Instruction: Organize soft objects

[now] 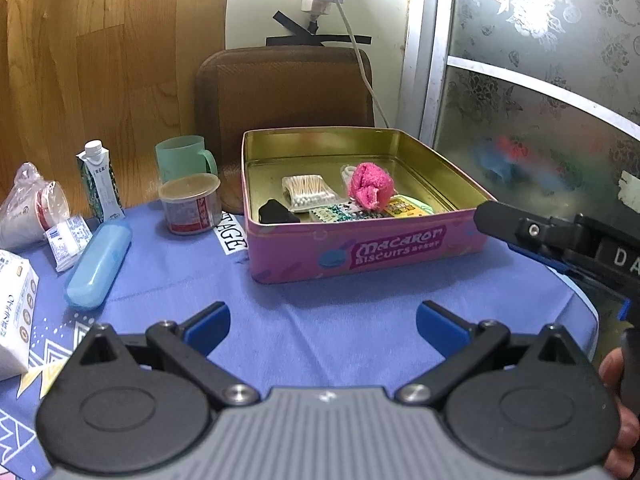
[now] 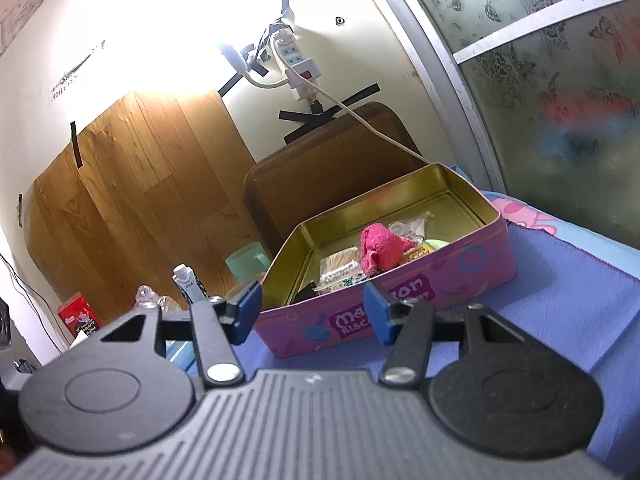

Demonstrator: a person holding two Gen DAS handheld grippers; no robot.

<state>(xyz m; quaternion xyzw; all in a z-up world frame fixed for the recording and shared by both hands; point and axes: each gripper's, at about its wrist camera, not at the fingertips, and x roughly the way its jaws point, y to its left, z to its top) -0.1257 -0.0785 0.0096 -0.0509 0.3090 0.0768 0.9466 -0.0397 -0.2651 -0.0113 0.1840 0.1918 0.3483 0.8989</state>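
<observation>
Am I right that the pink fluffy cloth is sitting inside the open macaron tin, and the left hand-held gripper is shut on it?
Not quite. The pink fluffy cloth does sit inside the open macaron tin, but the left hand-held gripper is not shut on it. The left wrist view shows its jaws wide open with nothing between them, short of the tin over the blue tablecloth.

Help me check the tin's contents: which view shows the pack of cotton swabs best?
The left wrist view: the pack of cotton swabs lies in full sight on the pink tin's floor, beside the pink cloth. In the right wrist view the tin's near wall and the cloth partly hide it.
</observation>
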